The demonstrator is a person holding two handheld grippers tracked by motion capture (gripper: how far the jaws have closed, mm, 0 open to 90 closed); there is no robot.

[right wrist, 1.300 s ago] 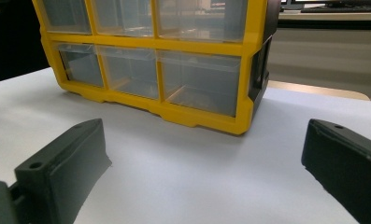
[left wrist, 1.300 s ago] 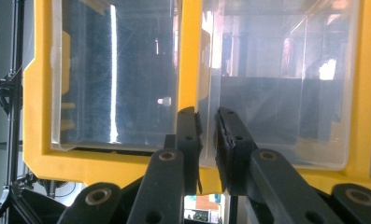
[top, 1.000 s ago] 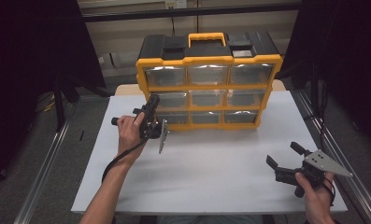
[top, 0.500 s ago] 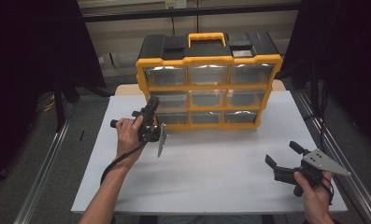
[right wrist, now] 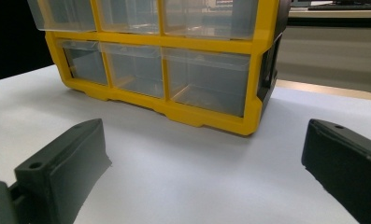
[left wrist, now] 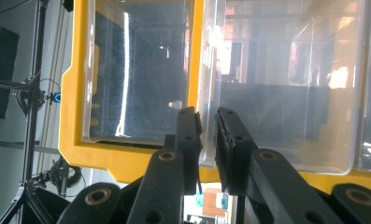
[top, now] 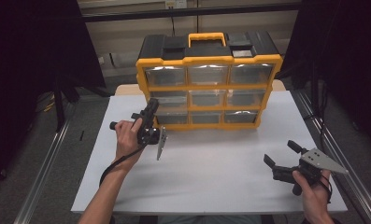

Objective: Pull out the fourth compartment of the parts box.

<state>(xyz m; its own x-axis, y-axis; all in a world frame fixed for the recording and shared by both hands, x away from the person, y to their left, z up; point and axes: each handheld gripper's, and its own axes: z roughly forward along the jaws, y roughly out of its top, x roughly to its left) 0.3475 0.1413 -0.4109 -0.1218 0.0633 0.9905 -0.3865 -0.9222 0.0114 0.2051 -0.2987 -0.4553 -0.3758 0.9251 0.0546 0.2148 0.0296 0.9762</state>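
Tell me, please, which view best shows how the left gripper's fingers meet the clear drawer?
The left gripper view: its fingers pinch a clear drawer's edge. The high view shows the left gripper at the organizer's lower left; the right gripper view shows drawer fronts.

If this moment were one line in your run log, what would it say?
left hand-held gripper: jaws nearly shut around clear drawer edge of yellow organizer | right hand-held gripper: open, above white table, apart from organizer

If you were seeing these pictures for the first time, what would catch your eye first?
The yellow and black drawer organizer stands upright at the far middle of the white table, showing a grid of clear drawers. The left hand-held gripper is up against its lower left corner, jaws nearly closed around a clear drawer's edge. The right hand-held gripper sits wide open near the table's right front.
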